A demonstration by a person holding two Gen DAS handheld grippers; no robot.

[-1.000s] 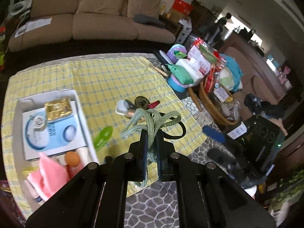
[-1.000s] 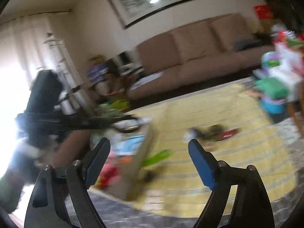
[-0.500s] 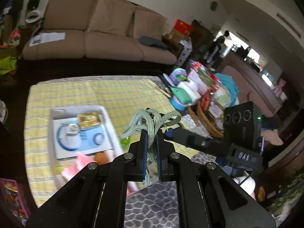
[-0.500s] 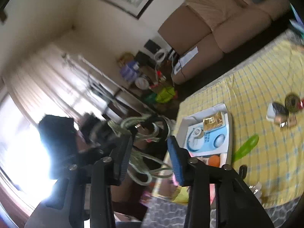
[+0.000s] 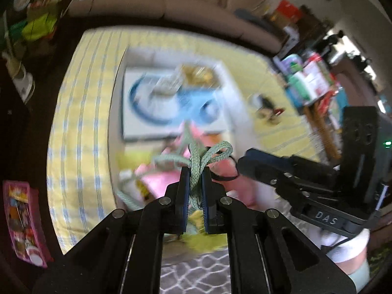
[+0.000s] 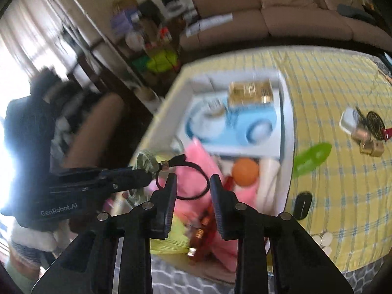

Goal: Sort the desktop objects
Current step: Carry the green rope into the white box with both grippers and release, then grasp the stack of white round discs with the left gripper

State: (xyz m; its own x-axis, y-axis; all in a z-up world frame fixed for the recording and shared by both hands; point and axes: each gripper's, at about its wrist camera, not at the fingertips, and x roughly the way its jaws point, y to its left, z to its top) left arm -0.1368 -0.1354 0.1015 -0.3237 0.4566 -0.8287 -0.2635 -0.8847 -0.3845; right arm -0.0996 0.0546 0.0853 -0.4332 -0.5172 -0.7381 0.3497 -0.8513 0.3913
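Right wrist view: left gripper (image 6: 147,169) reads "GenRobot.AI".

**Tray at the worktop's left, loose items to its right**

On the worktop (image 6: 343,78) a tray (image 6: 285,122) sits left, holding a flat box (image 6: 245,127) at its far end with a packet (image 6: 250,93) on top, and a ball (image 6: 245,171) nearer. Right of the tray lie a leaf-shaped piece (image 6: 311,159) and, farther right, a small cluster of items (image 6: 365,129). A sofa (image 6: 281,17) stands beyond the far edge.

"DAS" — right gripper (image 5: 247,161); "GenRobot.AI" — left gripper (image 6: 144,171)
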